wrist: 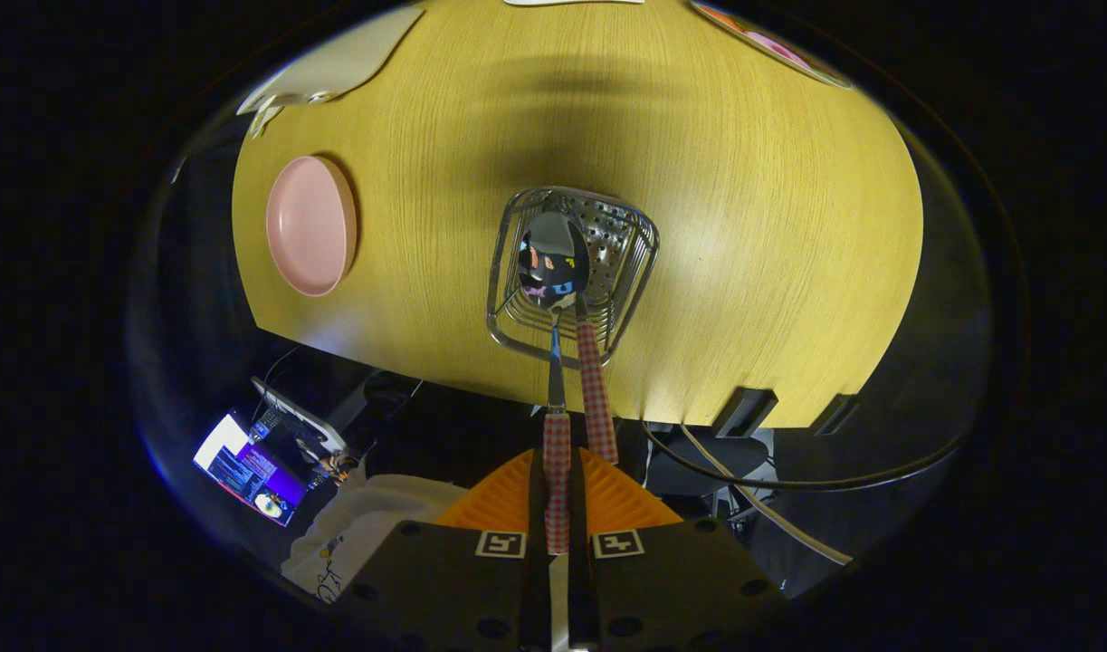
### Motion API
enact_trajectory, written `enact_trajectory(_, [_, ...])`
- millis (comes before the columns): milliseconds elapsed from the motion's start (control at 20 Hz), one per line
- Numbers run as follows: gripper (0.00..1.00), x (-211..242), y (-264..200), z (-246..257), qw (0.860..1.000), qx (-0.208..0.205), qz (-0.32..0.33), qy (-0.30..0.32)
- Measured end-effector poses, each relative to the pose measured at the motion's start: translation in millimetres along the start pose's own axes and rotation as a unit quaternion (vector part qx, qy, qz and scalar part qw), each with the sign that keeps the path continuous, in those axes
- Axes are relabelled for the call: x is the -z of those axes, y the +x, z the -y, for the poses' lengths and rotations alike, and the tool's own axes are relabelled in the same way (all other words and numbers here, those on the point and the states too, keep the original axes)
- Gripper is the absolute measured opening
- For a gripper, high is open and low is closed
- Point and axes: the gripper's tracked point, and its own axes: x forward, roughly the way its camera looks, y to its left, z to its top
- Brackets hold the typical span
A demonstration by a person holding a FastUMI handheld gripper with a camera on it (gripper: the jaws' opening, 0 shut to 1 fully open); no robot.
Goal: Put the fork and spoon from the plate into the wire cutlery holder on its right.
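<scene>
Checked cloth wraps the spoon [558, 398] handle that your gripper [558, 516] fingers squeeze tight, so it hangs bowl-down over the wire cutlery holder [634, 272]. Another checked handle, likely the fork [596, 398], leans in there already. Farther off, the pink plate [310, 226] sits bare on the wooden table [770, 235].

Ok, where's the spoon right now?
In the gripper view, the spoon is clamped by its checked handle in the tool, bowl over the wire cutlery holder, beside the fork standing in it.
</scene>
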Motion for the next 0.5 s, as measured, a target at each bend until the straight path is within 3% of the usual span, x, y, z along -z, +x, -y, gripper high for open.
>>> enact_trajectory(300, [0.19, -18, -4, -3, 1.0, -0.002, 0.015, 0.003])
enact_trajectory(400, [0.3, -27, -11, -6, 0.999, -0.007, 0.04, -0.001])
enact_trajectory(500, [0.54, -32, -21, -8, 0.998, -0.011, 0.061, -0.009])
